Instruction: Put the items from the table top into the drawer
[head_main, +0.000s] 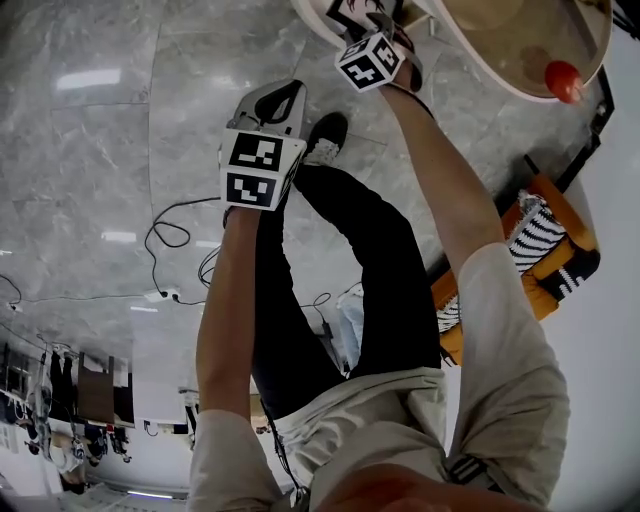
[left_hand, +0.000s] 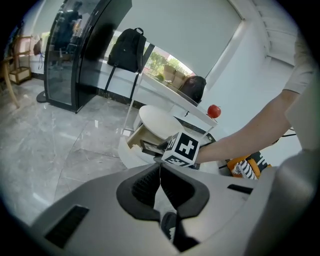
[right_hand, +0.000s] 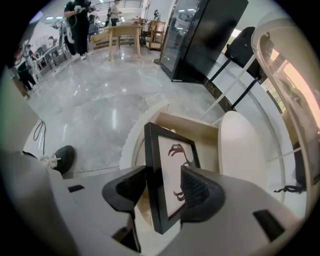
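A black picture frame (right_hand: 170, 150) with a bird drawing stands upright between the jaws of my right gripper (right_hand: 164, 176), over the open wooden drawer (right_hand: 200, 131) of the round white table (right_hand: 240, 145). The pads sit slightly apart from the frame and do not press on it. In the head view the right gripper (head_main: 372, 28) reaches to the table's edge (head_main: 500, 85), where a red ball (head_main: 563, 80) lies on top. My left gripper (left_hand: 160, 172) is shut on nothing and hangs over the floor, short of the table (left_hand: 160, 120).
An orange bag with a striped cloth (head_main: 545, 245) sits on the floor right of the table. Cables (head_main: 170, 235) trail across the marble floor at the left. A black backpack (left_hand: 127, 50) and a dark cabinet (left_hand: 80, 55) stand behind the table.
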